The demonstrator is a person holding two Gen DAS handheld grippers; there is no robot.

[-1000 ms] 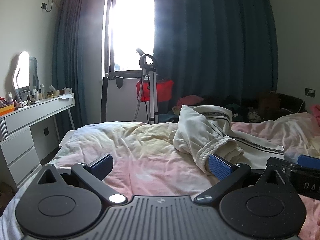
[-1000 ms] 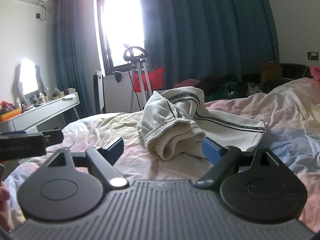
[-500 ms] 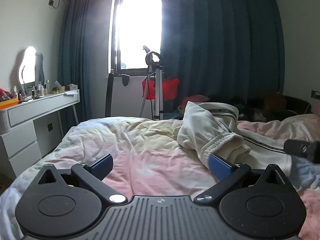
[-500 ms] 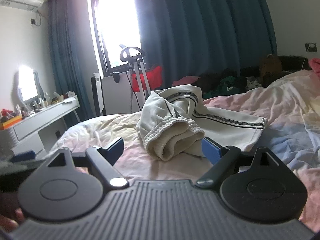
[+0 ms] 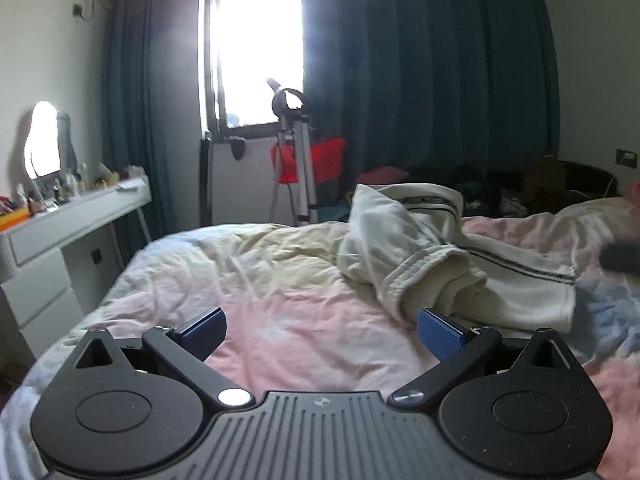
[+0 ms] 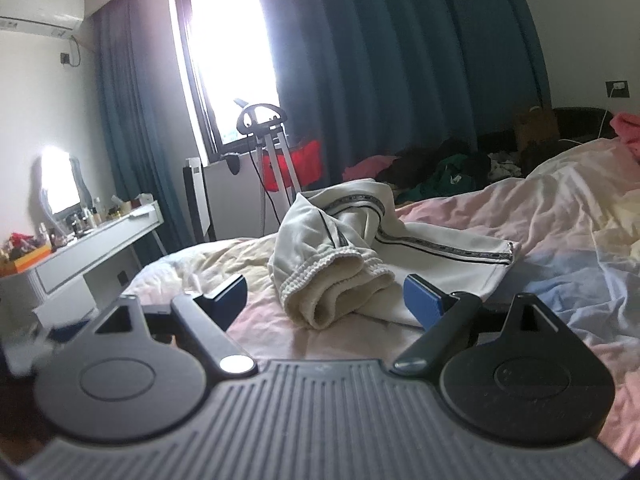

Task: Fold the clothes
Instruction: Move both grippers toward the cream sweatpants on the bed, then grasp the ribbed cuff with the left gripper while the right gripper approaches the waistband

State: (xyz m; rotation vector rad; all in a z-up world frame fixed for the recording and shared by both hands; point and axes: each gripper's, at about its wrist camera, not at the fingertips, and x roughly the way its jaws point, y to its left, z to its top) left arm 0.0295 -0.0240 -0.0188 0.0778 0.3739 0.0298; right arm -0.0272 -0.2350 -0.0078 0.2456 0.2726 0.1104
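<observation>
A cream pair of trousers [image 5: 448,256] with a dark side stripe lies crumpled on the bed, its ribbed waistband bunched toward me. In the right wrist view the same trousers [image 6: 360,256] sit just beyond the fingers. My left gripper [image 5: 322,330] is open over the pink sheet, with the garment ahead and to the right of its blue pads. My right gripper [image 6: 326,298] is open too, the bunched waistband lying just past the gap between its fingers, untouched. A blurred dark piece of the right gripper [image 5: 622,256] shows at the left wrist view's right edge.
The bed [image 5: 280,280] carries a rumpled pink, yellow and blue sheet. A white dressing table [image 5: 76,216] with a lit mirror stands left. A metal stand [image 5: 298,160] and a red bag are by the window. Dark clothes [image 6: 452,168] pile beyond the bed.
Both grippers have drawn back from the trousers and shifted sideways. The right gripper, near the left wrist view's lower right before, is now only a blur at its edge. Both stayed open.
</observation>
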